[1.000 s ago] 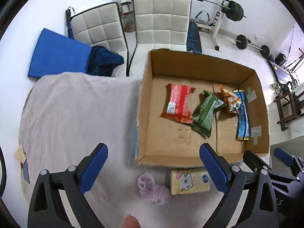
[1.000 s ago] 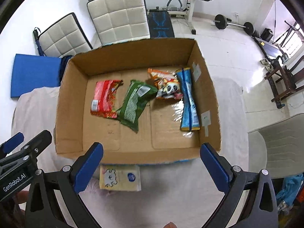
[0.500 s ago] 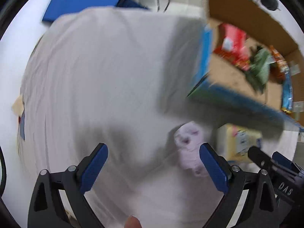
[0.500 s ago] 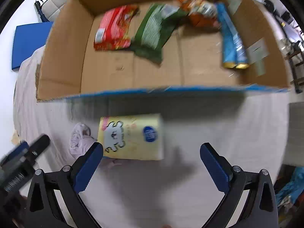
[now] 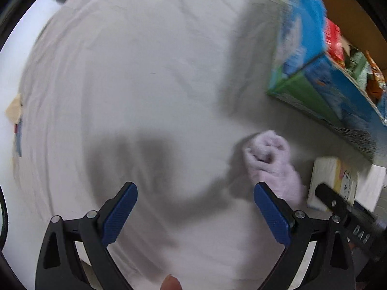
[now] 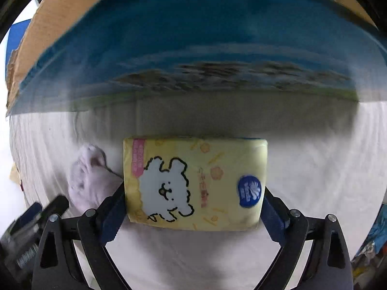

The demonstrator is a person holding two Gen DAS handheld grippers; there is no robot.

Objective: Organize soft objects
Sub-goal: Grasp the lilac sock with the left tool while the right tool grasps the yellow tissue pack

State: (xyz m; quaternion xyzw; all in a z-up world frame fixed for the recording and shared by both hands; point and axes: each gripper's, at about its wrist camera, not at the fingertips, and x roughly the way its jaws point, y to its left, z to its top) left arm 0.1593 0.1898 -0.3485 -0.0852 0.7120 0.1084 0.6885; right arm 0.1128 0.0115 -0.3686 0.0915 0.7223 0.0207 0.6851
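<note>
Right wrist view, centre of frame: yellow tissue pack (image 6: 194, 184) lying flat on the pale tablecloth (image 6: 314, 169), printed with a white cartoon dog and a blue round logo. Right gripper (image 6: 193, 205) straddling the pack, one blue finger at each short end, jaws spread to the pack's full length and apparently just meeting its sides (true squeeze or mere contact: cannot tell; no dent visible in the wrapper). Upper half of frame: blue outer wall of the cardboard box (image 6: 193, 48), blurred, with a snack packet glimpsed over its rim at top centre. Left of the pack, touching its edge: lilac rolled cloth (image 6: 88, 181).

Left wrist view, lower part of frame: left gripper (image 5: 193, 207) with jaws wide apart, nothing between them, above bare cloth. Lilac roll at right of centre, just beyond the right-hand finger (image 5: 272, 213), outside the gap. Tissue pack at the right edge, partly hidden behind the other gripper's black body. Box in the upper right corner, snack packets (image 5: 348, 55) visible inside.

Step in hand, as judged: grasp of the tissue pack for transfer into the box. Next move likely requiring a firm but gentle closure on the short ends (soft contents, slippery wrapper), then a lift high enough to clear the box wall. Left gripper needing a shift toward frame right to centre the lilac roll.
</note>
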